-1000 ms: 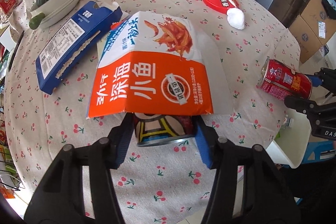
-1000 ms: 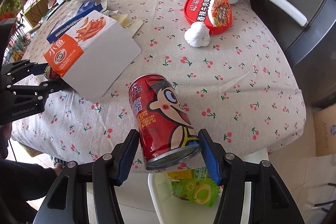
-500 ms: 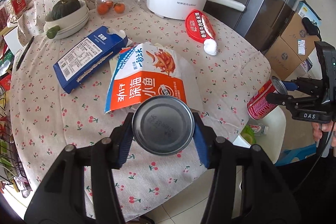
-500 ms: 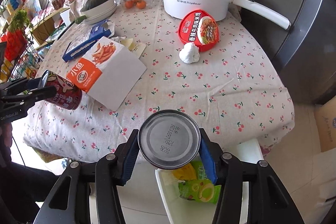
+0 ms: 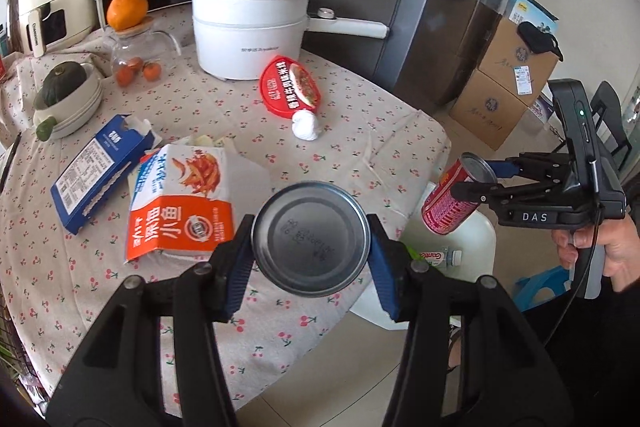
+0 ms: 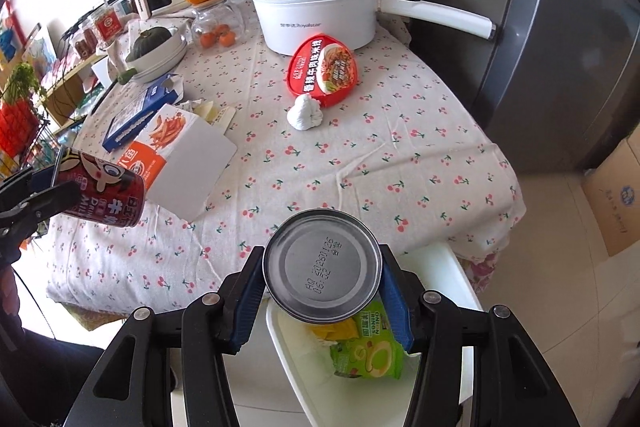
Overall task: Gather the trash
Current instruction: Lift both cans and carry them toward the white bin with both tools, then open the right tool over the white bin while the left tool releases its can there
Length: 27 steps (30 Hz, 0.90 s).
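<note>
Left wrist view: the left tongs pinch a can between their blue pads, its silver end turned to the camera, held above the near edge of the worktop with its cherry-print cloth. Behind it lie an orange-and-white snack box, a blue carton, a red noodle-bowl lid and a white crumpled wad just beside that lid. A white electric pot stands at the back. Off to the side, past the worktop's edge, the right tongs grip a red can (tilted, top end up), a hand on their handle; a white bin sits below.

Right wrist view: the right tongs are clamped on that same red can, its silver base facing the lens, directly over the white bin, where a green snack wrapper lies. At the far side the left tongs hold their dark red cartoon can above the worktop, near the snack box.
</note>
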Each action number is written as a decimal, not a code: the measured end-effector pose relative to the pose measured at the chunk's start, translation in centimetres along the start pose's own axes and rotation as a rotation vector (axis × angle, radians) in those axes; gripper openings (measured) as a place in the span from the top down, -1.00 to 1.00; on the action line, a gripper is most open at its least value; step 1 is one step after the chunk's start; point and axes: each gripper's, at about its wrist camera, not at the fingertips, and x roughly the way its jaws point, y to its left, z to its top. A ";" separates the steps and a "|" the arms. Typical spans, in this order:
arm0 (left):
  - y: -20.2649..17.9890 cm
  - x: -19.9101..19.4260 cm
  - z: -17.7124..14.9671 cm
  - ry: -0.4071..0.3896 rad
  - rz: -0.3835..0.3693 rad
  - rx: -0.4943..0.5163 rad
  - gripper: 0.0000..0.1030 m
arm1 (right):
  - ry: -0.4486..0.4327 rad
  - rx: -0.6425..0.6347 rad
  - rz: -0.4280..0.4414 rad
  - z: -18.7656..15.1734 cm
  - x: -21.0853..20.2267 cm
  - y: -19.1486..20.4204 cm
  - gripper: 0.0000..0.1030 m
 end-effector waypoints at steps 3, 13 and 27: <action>-3.6 1.8 0.0 0.021 -0.033 0.068 -0.06 | 0.008 0.026 -0.036 -1.1 -0.4 -2.1 -0.07; -13.5 8.1 -1.4 0.124 -0.126 0.262 -0.06 | 0.079 0.168 -0.139 -6.5 -0.7 -10.2 -0.07; -14.4 11.8 -2.5 0.261 -0.099 0.246 -0.70 | 0.149 0.225 -0.171 -9.4 0.3 -13.5 -0.07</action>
